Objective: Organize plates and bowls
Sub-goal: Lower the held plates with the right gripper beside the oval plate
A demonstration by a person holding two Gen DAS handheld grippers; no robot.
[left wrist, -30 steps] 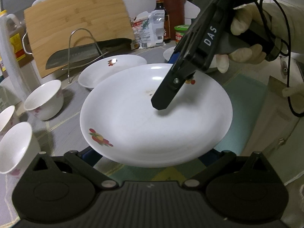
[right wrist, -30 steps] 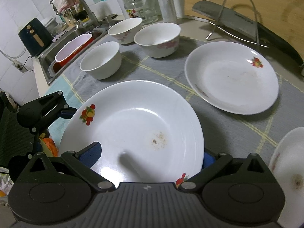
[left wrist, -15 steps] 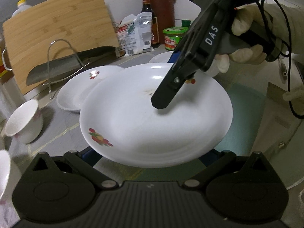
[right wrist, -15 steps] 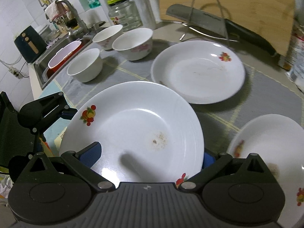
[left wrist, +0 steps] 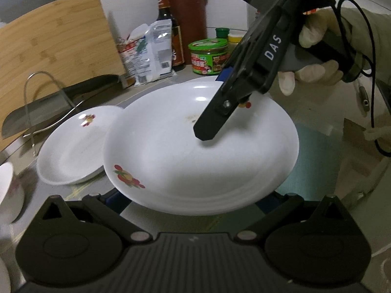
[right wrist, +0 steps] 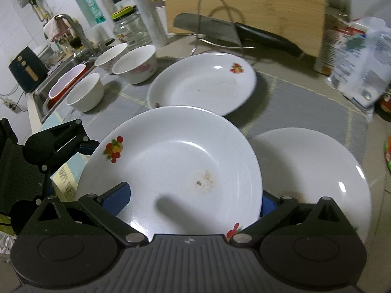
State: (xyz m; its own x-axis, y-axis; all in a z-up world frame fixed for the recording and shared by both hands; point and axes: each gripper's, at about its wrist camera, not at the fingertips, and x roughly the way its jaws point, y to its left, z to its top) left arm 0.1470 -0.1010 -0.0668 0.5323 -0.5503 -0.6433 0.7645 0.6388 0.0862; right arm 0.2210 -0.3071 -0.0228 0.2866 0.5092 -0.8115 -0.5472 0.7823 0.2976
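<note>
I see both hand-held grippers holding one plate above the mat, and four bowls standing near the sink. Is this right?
Not quite: there are three bowls near the sink, as the right wrist view shows. Both hand-held grippers do hold one plate.

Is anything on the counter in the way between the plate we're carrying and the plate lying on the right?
Nothing visible blocks it. The carried plate, gripped at opposite rims by both grippers, hangs beside the right-hand plate, whose visible surface is bare. The other plate and the bowls lie farther back, off that line.
</note>
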